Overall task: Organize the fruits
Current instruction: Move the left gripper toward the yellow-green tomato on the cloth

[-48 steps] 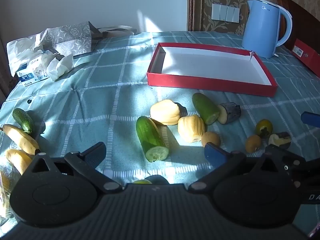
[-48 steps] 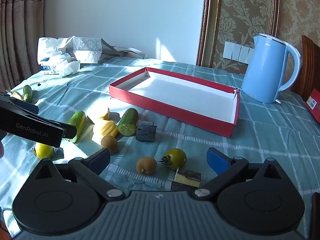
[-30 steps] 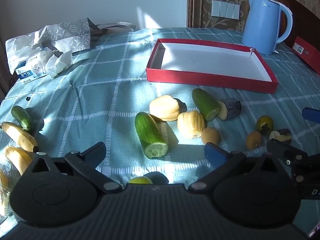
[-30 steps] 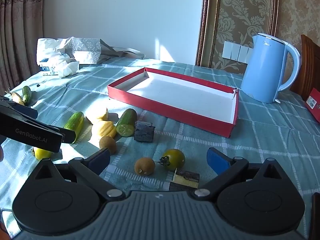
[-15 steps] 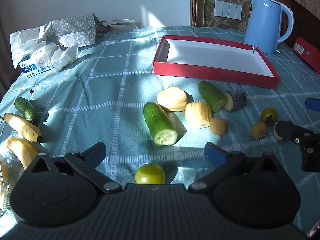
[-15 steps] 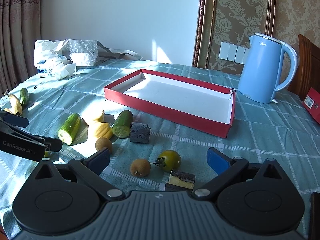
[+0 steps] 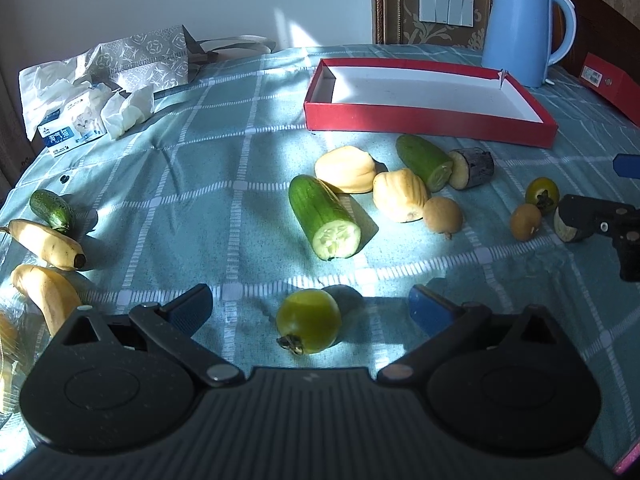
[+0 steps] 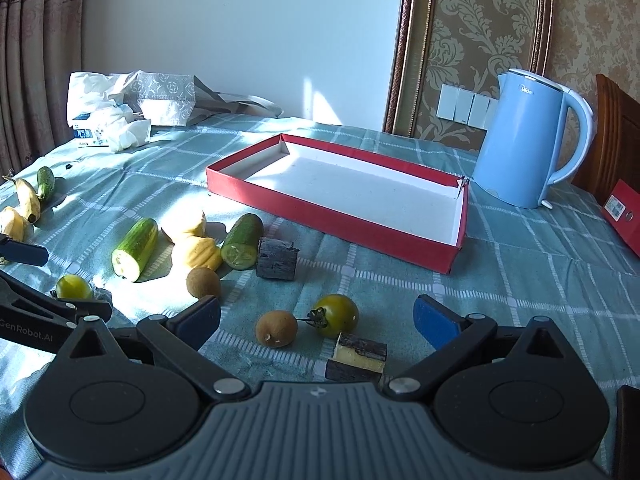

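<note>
Barely starting: red tray (image 8: 332, 222) sitting empty toward the far edge of the table (image 8: 520, 280), every fruit lying loose on the cloth. Left gripper (image 7: 308, 308) gaping wide around a green tomato (image 7: 309, 321); right gripper (image 8: 316, 316) likewise spread, hovering over another tomato (image 8: 336, 315), gripping nothing.

Place: home dining room
Table: checked teal tablecloth (image 8: 520, 264), sunlit
Wall: damask wallpaper (image 8: 480, 20), switch panel (image 8: 464, 106)
Window side: curtains (image 8: 36, 52)
Household items: blue electric kettle (image 8: 524, 140), tissue pack (image 7: 74, 128), wooden chair (image 8: 616, 136)
</note>
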Demonstrator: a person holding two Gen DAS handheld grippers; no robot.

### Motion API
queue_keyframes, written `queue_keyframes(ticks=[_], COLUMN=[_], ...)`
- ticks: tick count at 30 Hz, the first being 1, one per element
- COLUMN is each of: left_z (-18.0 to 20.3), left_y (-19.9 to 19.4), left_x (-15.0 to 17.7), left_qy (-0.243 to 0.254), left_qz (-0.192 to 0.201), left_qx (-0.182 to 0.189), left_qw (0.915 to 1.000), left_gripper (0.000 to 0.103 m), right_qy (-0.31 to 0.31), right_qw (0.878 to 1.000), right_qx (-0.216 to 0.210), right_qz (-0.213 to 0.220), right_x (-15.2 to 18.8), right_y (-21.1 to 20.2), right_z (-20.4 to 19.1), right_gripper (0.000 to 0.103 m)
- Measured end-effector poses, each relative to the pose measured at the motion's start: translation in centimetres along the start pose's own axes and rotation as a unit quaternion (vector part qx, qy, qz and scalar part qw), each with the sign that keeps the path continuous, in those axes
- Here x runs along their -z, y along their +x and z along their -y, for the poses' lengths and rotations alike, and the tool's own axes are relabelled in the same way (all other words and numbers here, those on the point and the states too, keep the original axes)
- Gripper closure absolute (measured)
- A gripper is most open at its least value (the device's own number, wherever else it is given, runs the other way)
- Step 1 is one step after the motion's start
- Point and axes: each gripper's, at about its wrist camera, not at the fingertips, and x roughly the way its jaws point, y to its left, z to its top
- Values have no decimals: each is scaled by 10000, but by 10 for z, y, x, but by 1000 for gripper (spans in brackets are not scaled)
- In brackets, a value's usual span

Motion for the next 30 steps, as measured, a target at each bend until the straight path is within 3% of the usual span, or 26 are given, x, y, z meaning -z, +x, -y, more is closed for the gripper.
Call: queue_keyframes(ticks=[8,12,16,20,22,30], left_z=[1,-1,-1,-2,-1,-3], left_y=[4,3,5,4,4,6], left_x=[5,6,9,8,8,6], left_qy=[89,23,67,29,36,-37], left_qz=[-81,-115,-225,-201,-188,-235], left_qx=[233,274,312,363,377,403], left_qw=[9997,9996,9992,9991,9991,9989], left_gripper=[7,24,34,37,52,54], right_qy=[8,5,11,4,4,51], right_qw=[10000,10000,10000,10000,10000,10000], right_qx=[21,13,-11,-11,0,27], right_qz=[-9,-6,-22,-29,-21,-42], right_x=[1,1,2,2,3,3], right_y=[-1,-1,0,-1,-1,-1], right_z=[1,0,-1,-2,-2,-1], right_gripper=[0,0,0,0,0,0])
